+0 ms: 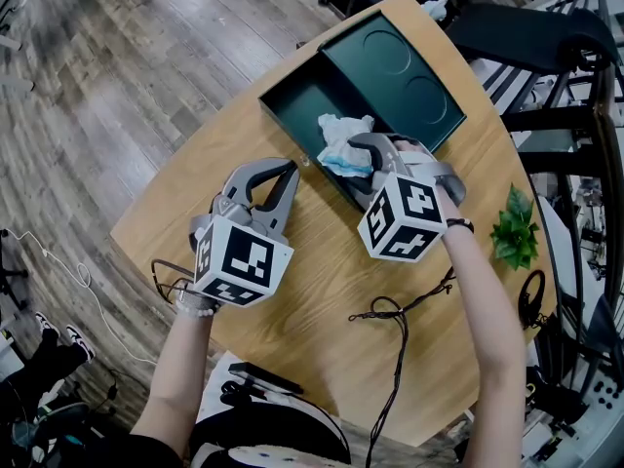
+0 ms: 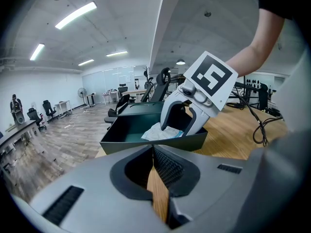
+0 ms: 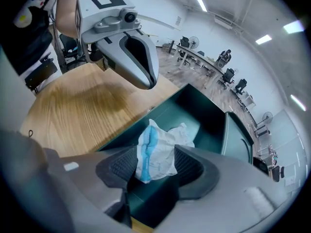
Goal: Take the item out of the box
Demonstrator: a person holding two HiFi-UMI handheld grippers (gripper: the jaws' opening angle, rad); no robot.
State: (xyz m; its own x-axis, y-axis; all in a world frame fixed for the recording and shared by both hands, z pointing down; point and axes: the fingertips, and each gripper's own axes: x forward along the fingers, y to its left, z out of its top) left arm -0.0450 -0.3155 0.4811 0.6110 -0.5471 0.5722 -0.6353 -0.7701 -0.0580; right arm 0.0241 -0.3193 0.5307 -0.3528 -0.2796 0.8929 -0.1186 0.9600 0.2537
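Dark green box (image 1: 292, 100) on wooden table (image 1: 322, 291), lid (image 1: 400, 66) thrown back, so the tray is reachable from above. Crumpled white-and-blue packet (image 3: 158, 147) sits inside, against the near wall. Right gripper (image 3: 153, 166) leans over that wall, jaws spread wide either side of the packet, no squeeze evident; judged ready to close and lift. Left gripper (image 2: 153, 154) held beside the box, jaws together, empty, probably keeping clear of the reach

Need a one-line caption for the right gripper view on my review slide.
Right tool, jaws apart, straddles the crumpled white-and-blue item inside the dark green box.
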